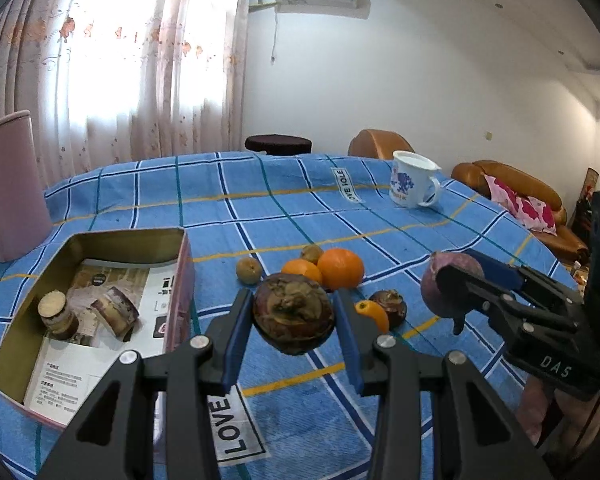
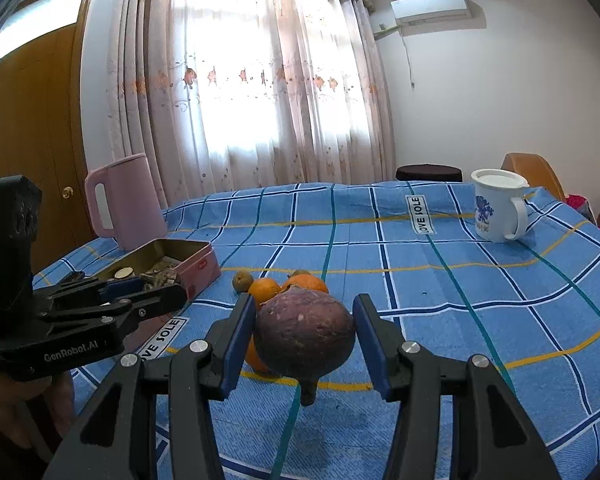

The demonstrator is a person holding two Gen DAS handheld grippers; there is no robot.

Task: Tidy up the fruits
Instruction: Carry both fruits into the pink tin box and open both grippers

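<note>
Both hands are busy at once, and each carries a fruit clear of the blue checked cloth (image 1: 380, 208) on the table. The left hand-held gripper (image 1: 294, 316) is clamped on a dark brown, wrinkled round fruit (image 1: 294, 314), its blue pads pressing either side. The right hand-held gripper (image 2: 306, 336) grips a dull purple round fruit with a short stem (image 2: 305, 334) hanging below it; the near pad touches, while the far pad looks just off the skin, so that hold seems the looser one.

The landmark is the open pink tin box with a gold inside (image 1: 100, 240). Both held fruits are to the right of it, above the little heap of two oranges (image 1: 340, 268), small brown fruits and a dark one, which lies on the cloth just right of the tin.

The tin already holds a small jar (image 1: 56, 314) and a printed leaflet, so I would bring the left fruit over the rim first, low and level, and set it on a bare patch of the leaflet. The right hand should wait well right of the tin until the left is clear, keeping the stem down.
</note>
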